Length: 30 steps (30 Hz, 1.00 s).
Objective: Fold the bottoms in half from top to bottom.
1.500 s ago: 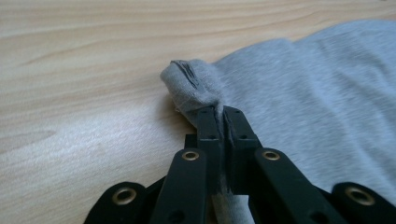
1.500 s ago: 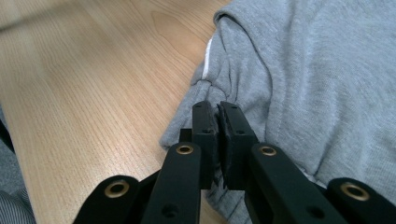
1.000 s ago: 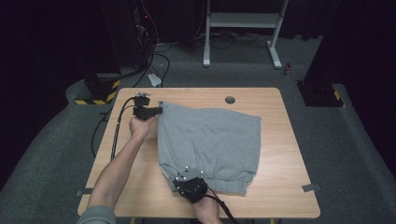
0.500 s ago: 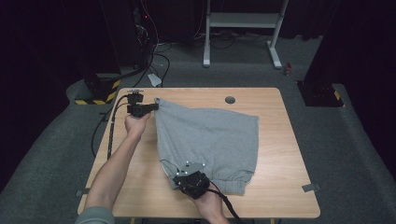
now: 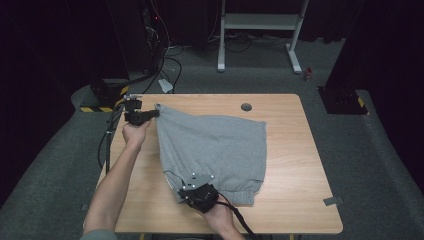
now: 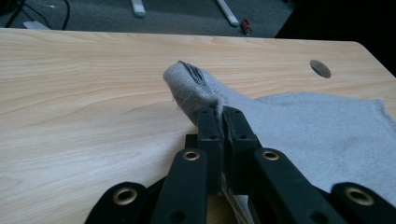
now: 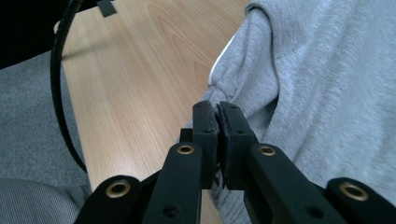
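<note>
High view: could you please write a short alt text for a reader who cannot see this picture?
A grey fabric garment lies spread on a light wooden table, pinched at two corners by black tongs that a person holds. The left tongs grip its far left corner and the right tongs grip its near elastic hem. Dark carpeted floor surrounds the table.

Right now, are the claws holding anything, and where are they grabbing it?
Yes. Both hold the grey garment. The left claw pinches its far corner; the right claw pinches the near hem with the gathered band.
</note>
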Tool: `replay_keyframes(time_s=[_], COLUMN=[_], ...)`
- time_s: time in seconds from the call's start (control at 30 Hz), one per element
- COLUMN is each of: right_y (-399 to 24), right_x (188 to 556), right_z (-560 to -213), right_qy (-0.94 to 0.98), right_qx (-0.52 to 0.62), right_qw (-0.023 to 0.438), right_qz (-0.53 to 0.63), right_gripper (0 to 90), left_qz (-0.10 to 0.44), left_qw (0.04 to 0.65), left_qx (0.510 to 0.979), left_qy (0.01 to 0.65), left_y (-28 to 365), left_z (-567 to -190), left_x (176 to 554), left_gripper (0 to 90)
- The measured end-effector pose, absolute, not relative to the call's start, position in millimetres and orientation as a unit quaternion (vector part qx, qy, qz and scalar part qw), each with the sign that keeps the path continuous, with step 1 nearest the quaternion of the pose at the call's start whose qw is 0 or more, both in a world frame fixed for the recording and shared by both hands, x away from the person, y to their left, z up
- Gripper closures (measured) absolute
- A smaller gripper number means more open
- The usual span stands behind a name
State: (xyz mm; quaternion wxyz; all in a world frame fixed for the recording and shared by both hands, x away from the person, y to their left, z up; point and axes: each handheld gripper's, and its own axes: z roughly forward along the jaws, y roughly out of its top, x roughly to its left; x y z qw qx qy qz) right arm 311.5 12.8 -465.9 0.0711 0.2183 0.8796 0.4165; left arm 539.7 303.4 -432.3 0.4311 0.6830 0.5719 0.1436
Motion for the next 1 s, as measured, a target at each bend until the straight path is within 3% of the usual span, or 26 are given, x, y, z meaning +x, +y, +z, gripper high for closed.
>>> replay_keyframes(time_s=[0.47, 1.0], right_y=[9.8, -36.6], right_x=[317.2, 316.9], right_z=[-444.0, -446.5], right_qy=[0.863, 0.843], right_qx=[0.198, 0.236], right_qw=[0.052, 0.076], right_qz=[0.462, 0.477], right_gripper=[86.3, 86.4], left_qz=[0.168, 0.169], left_qw=[0.436, 0.444], left_qx=[0.662, 0.689], left_qy=[0.585, 0.547], left_y=[330.3, 267.5], left_z=[-395.8, -381.4], left_x=[523.5, 545.2], left_gripper=[87.0, 86.9])
